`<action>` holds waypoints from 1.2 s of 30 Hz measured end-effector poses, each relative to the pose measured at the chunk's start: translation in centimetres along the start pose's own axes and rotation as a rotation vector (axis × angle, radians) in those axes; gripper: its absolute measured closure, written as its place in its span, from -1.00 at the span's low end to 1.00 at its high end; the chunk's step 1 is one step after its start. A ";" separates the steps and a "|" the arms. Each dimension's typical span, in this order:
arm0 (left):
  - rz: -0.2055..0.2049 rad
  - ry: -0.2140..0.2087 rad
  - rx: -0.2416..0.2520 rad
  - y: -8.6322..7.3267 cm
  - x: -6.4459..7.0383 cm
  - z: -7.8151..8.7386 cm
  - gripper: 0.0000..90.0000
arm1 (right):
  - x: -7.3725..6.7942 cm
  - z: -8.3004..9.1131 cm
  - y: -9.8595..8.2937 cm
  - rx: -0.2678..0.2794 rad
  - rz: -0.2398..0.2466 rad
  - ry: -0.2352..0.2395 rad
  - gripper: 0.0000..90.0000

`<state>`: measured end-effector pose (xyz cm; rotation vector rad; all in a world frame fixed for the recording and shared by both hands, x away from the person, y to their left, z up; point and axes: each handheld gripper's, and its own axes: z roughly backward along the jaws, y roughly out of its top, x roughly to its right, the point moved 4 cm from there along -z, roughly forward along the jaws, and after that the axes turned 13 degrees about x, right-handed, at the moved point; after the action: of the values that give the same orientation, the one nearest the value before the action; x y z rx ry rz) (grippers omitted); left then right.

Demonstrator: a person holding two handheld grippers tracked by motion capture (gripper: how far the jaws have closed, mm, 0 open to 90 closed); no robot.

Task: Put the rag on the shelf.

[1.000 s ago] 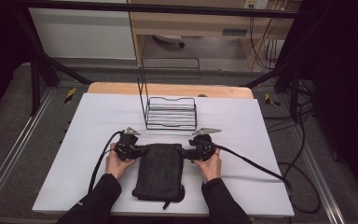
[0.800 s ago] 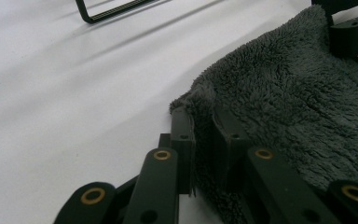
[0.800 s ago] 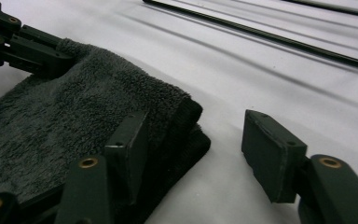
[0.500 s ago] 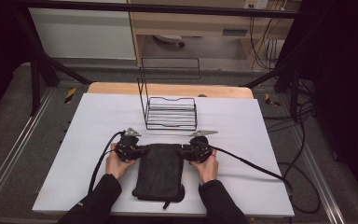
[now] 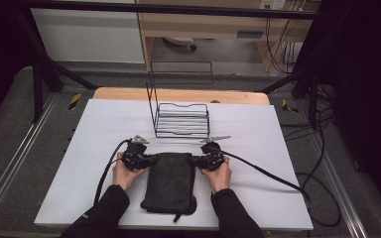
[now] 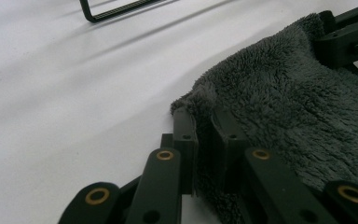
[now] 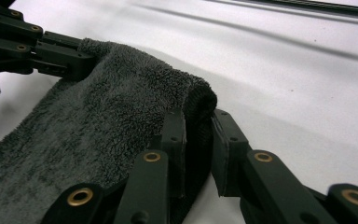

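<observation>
Nearest the person, a dark towel (image 5: pixel 170 182) lies folded at the table's (image 5: pixel 258 144) 6 o'clock edge. The left gripper (image 5: pixel 140 159) pinches the towel's far-left corner, and the right gripper (image 5: pixel 209 159) pinches the far-right one. Lifting both corners evenly should keep the fold square. Beyond, at 12 o'clock, stands the wire rack (image 5: pixel 181 119). Compared with a second ago, both grippers sit slightly closer together.

The high view looks forward and down on the whole counter (image 5: pixel 104 124) from above its near edge. Both gripper views sit low and close, facing each other across the towel (image 6: pixel 298 112) they share.
</observation>
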<state>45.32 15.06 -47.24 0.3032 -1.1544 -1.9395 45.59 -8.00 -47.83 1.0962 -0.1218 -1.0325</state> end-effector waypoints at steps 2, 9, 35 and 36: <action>0.007 -0.006 0.003 0.0 -0.1 0.1 0.81 | 0.0 0.1 0.1 0.003 -0.002 0.001 0.75; 0.019 -0.018 0.057 0.6 0.0 1.0 0.81 | -0.6 1.1 0.8 0.054 0.008 0.021 0.75; -0.011 -0.048 0.192 2.5 1.8 4.9 0.82 | -2.8 4.2 1.9 0.191 0.069 0.051 0.76; -0.018 -0.045 0.195 2.6 1.8 5.0 0.82 | -2.9 4.4 2.0 0.194 0.078 0.051 0.76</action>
<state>42.71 16.13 -41.99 0.3757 -1.3779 -1.8610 42.83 -8.67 -43.01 1.2825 -0.2259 -0.9364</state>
